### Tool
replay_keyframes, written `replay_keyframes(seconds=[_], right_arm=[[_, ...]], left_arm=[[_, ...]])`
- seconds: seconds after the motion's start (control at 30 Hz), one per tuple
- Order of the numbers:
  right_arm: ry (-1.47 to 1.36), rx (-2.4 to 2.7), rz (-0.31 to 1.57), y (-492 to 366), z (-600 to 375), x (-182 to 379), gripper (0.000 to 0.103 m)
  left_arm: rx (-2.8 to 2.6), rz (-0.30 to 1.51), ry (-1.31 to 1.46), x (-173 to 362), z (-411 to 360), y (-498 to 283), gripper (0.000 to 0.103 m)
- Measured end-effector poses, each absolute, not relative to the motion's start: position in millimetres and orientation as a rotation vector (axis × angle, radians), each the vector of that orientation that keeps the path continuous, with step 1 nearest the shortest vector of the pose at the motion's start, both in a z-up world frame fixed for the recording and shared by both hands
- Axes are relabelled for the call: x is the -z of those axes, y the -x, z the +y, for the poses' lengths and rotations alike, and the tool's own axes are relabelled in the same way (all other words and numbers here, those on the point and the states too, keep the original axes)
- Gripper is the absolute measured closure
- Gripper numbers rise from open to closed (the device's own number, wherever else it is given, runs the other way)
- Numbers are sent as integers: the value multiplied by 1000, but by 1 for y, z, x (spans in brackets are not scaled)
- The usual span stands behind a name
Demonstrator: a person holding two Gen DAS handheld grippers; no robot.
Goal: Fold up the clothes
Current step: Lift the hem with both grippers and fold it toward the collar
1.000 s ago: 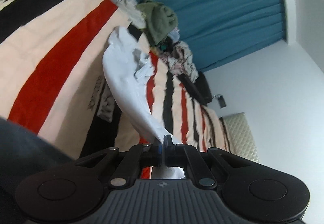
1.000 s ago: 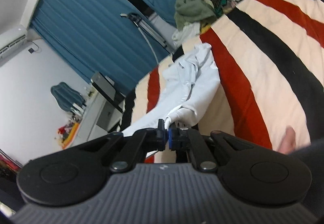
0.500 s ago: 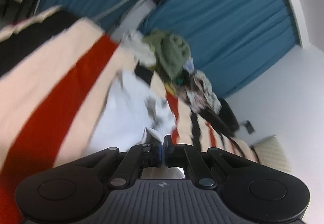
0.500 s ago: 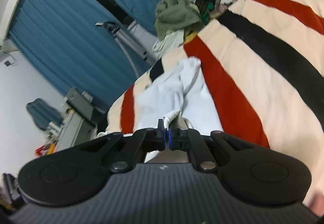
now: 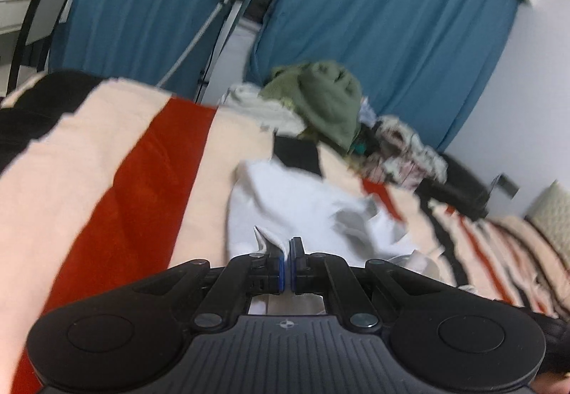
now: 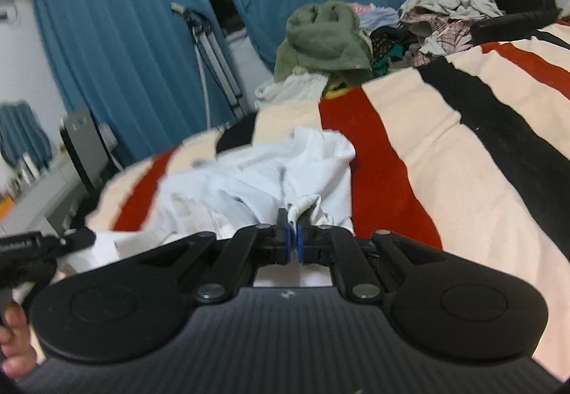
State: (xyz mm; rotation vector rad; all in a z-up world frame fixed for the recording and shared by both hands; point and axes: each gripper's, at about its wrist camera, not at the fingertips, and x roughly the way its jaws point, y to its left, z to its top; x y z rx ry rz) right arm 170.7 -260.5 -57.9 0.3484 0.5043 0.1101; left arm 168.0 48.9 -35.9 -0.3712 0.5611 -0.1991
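2 grippers each pinch a near edge of the pale blue-white crumpled cotton garment (image 6: 256, 180) — left gripper (image 5: 287, 262) and right gripper (image 6: 291, 239) both pressed together on cloth. The garment's length runs away from them across the striped cream, red and black blanket (image 6: 445, 159), toward the heap of unfolded clothes (image 6: 324, 37) — neither gripper nearer.

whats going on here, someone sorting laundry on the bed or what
A person is folding clothes with a handheld claw in each hand. Both the left claw and the right claw are shut on edges of the same white garment, which lies bunched and wrinkled on the striped blanket, not yet folded flat. Farther back on the bed sits an unsorted clothes pile topped by a green garment, untouched for now.
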Motion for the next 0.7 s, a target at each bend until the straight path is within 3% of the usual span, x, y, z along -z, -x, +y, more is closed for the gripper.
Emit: replay_keyframes(seconds=[0.23,0.27,0.3,0.33,0.37,0.4,0.43,0.47,0.5,0.7], right_arm=[[-329,-93,585,-189,-256,87,93],[-314,-95,591,-190,-254,87,93],[-299,-96,593,-190,-252,86,91],[-289,-97,593,-189,-250,85,84],[-287,-102,590,-186,-249,82,77],[-294,-107,587,-183,-249,80,58],[-304,-113,580,-179,-249,77,34],[-313,-117,564,-174,-248,73,23],[-319,-116,540,-168,-247,68,19],[-279,-111,469,-131,-241,39,20]], left_arm=[[193,633,269,68,37,-195,97],[194,635,258,69,35,-196,95],[199,632,251,67,35,-195,86],[207,629,248,65,33,-194,71],[215,624,245,62,32,-189,62],[214,613,236,57,30,-184,44],[211,600,226,52,28,-178,31],[200,577,205,46,26,-170,27],[198,558,182,41,23,-162,22],[211,521,159,18,20,-125,22]])
